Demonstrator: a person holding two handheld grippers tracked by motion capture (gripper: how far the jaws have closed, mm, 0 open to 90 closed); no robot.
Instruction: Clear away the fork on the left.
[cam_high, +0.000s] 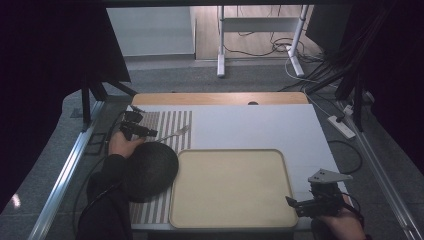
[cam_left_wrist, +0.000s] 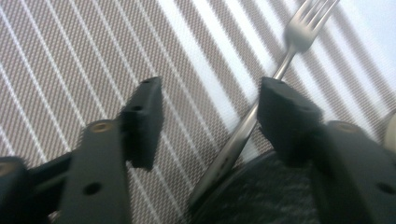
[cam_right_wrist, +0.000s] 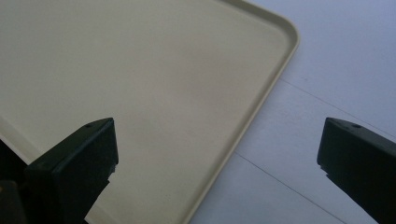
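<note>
A white table top (cam_high: 250, 125) fills the middle of the high view, with a striped mat (cam_high: 172, 125) along its left side. A large cream tray (cam_high: 230, 187) lies at the near edge, just right of the mat. A dark round plate (cam_high: 150, 170) sits on the mat, its right edge touching or nearly touching the tray.

The fork (cam_left_wrist: 261, 107) lies on the striped mat, tines pointing away, its handle end resting on the rim of the dark plate. The left gripper (cam_left_wrist: 208, 116) hangs over it with jaws apart; the handle runs between them, close by one jaw, though the blur makes it hard to say whether it touches.

The right gripper (cam_right_wrist: 217, 154) sits at the tray's near right corner, jaws wide apart.
</note>
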